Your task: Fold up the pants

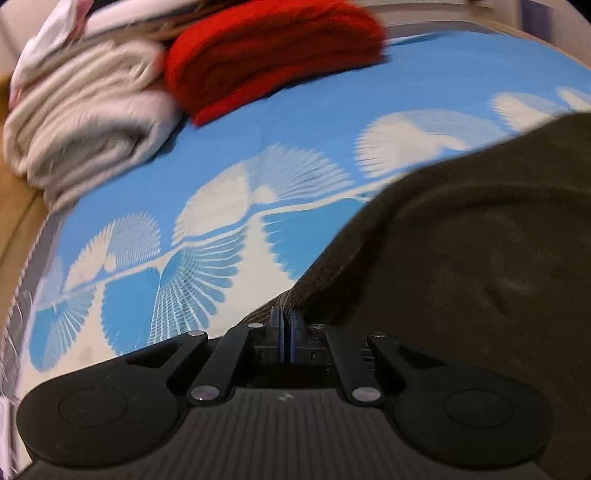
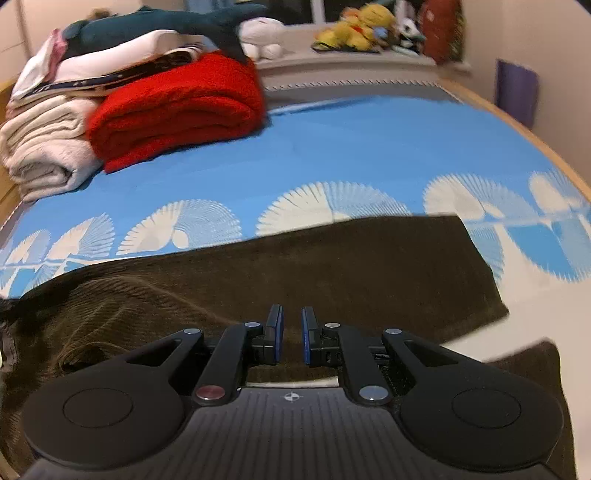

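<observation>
At the far left of the bed, in the right wrist view, a cream folded blanket (image 2: 48, 155) sits at the mattress edge, with white and patterned folded items (image 2: 110, 62) stacked on top and a dark teal plush shark (image 2: 162, 26) lying over them. Just right of the cream blanket, touching it, is a red folded blanket (image 2: 177, 107). The blue bedsheet (image 2: 351, 147) with white fan shapes covers the bed; behind it a windowsill holds a white plush (image 2: 262, 37) and yellow plush toys (image 2: 354, 26).

The dark brown pants (image 2: 332, 273) lie spread on the sheet near the front, one leg running out to the right with its hem squared off, the ribbed fabric bunched at the left.

The left gripper (image 1: 286, 332) has its fingers pressed together, right at the pants (image 1: 480, 258) edge; whether fabric is pinched between them cannot be told. The right gripper (image 2: 292, 336) hovers over the pants with its fingers slightly apart, nothing visible between the pads.
</observation>
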Tool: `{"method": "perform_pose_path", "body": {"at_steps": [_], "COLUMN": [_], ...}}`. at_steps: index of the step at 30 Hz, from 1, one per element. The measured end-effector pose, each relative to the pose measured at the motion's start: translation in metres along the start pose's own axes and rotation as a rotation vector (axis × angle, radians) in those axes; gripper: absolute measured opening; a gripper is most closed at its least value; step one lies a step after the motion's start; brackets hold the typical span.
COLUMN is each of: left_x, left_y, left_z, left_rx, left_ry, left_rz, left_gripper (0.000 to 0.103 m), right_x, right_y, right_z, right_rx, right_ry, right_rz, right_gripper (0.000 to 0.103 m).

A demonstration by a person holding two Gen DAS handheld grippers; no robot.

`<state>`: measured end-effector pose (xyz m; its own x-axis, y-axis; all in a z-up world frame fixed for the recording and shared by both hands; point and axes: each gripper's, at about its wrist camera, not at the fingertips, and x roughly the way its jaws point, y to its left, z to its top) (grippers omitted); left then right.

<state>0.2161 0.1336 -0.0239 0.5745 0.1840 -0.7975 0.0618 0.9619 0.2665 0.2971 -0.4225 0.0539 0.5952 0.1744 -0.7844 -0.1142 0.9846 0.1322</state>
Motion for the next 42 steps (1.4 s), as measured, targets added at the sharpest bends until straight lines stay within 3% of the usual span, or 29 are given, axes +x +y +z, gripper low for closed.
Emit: {"method": "perform_pose_path", "body": {"at_steps": [2, 5, 8, 9, 10, 12, 13, 14, 16, 18, 22, 28, 36, 37, 40, 42], "left_x": [-0.043, -0.102, -0.126, -0.123, -0.118, -0.115, -0.119, -0.124, -0.123, -0.109, -0.07, -0.041, -0.009, -0.009, -0.017, -0.028], "left_y": [-0.011, -0.029, -0.048, -0.051, -0.05, -0.028, -0.012, 0.011, 0.041, 0.053, 0.053, 0.041, 0.041, 0.044, 0.053, 0.056], "left_z": [-0.01, -0.045, -0.095, -0.112, -0.123, -0.129, -0.129, -0.131, -0.141, -0.154, -0.165, -0.162, -0.147, -0.147, -0.146, -0.136], "left_rx": [0.027, 0.082, 0.154, 0.144, 0.114, -0.058, -0.173, -0.348, -0.599, -0.73, -0.855, -0.969, -1.02, -1.033, -1.05, -1.011], "left_ry": [-0.025, -0.023, 0.059, 0.113, 0.174, 0.224, 0.208, 0.177, 0.165, 0.234, 0.417, 0.497, 0.555, 0.559, 0.523, 0.434], "left_rz": [-0.053, -0.195, -0.33, -0.338, -0.313, -0.244, -0.269, -0.329, -0.408, -0.437, -0.393, -0.372, -0.293, -0.275, -0.152, -0.104], "left_gripper": [0.002, 0.002, 0.001, 0.0, 0.006, 0.013, 0.034, 0.063, 0.074, 0.073, 0.071, 0.073, 0.075, 0.07, 0.028, 0.022], "right_x": [-0.004, -0.014, -0.022, -0.024, -0.026, -0.029, -0.029, -0.029, -0.028, -0.026, -0.023, -0.013, 0.017, 0.023, 0.045, 0.062], "right_y": [-0.006, -0.013, -0.019, -0.02, -0.023, -0.026, -0.028, -0.031, -0.038, -0.045, -0.052, -0.051, -0.047, -0.046, -0.041, -0.039], "right_z": [-0.005, -0.013, -0.023, -0.025, -0.029, -0.034, -0.036, -0.037, -0.04, -0.042, -0.043, -0.035, -0.022, -0.02, -0.015, -0.009], "right_rx": [0.034, 0.078, 0.131, 0.146, 0.159, 0.176, 0.183, 0.194, 0.228, 0.268, 0.317, 0.318, 0.441, 0.461, 0.495, 0.502], "right_ry": [0.01, 0.009, 0.019, 0.025, 0.031, 0.043, 0.048, 0.054, 0.068, 0.079, 0.08, 0.069, 0.037, 0.037, 0.043, 0.041], "right_rz": [0.004, 0.01, 0.033, 0.041, 0.047, 0.053, 0.052, 0.05, 0.052, 0.06, 0.066, 0.065, 0.114, 0.125, 0.156, 0.172], "right_gripper": [0.011, 0.011, 0.011, 0.011, 0.011, 0.011, 0.011, 0.011, 0.011, 0.011, 0.012, 0.012, 0.012, 0.012, 0.012, 0.014]}}
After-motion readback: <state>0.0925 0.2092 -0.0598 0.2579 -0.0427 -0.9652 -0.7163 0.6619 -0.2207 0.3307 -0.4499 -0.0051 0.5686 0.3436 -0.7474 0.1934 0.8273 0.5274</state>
